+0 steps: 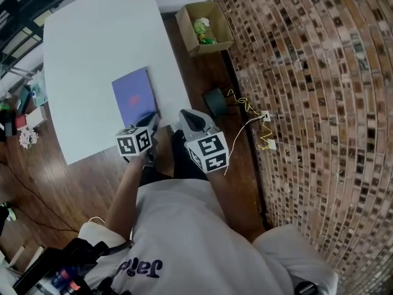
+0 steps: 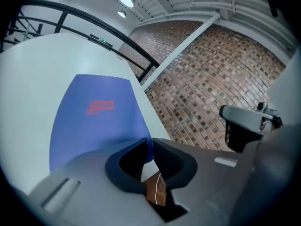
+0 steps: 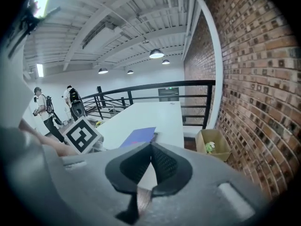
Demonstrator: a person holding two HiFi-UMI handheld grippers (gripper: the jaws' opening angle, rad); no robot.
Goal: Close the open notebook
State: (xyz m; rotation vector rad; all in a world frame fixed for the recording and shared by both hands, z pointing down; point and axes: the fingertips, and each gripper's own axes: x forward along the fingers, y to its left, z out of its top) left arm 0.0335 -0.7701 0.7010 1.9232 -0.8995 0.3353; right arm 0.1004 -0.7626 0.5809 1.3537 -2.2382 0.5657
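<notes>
Nearest me, the left gripper hangs over the table's near edge, its jaws a thin slit apart with nothing in them. Just beside it, off the table's near right corner, the right gripper has its jaws together and empty. The notebook lies closed, blue cover up, just ahead of the left gripper, close to the table's right edge. Beyond it the white top is bare. A cardboard box sits on the floor between the table and the brick wall.

left gripper: jaws barely parted | right gripper: jaws together
</notes>
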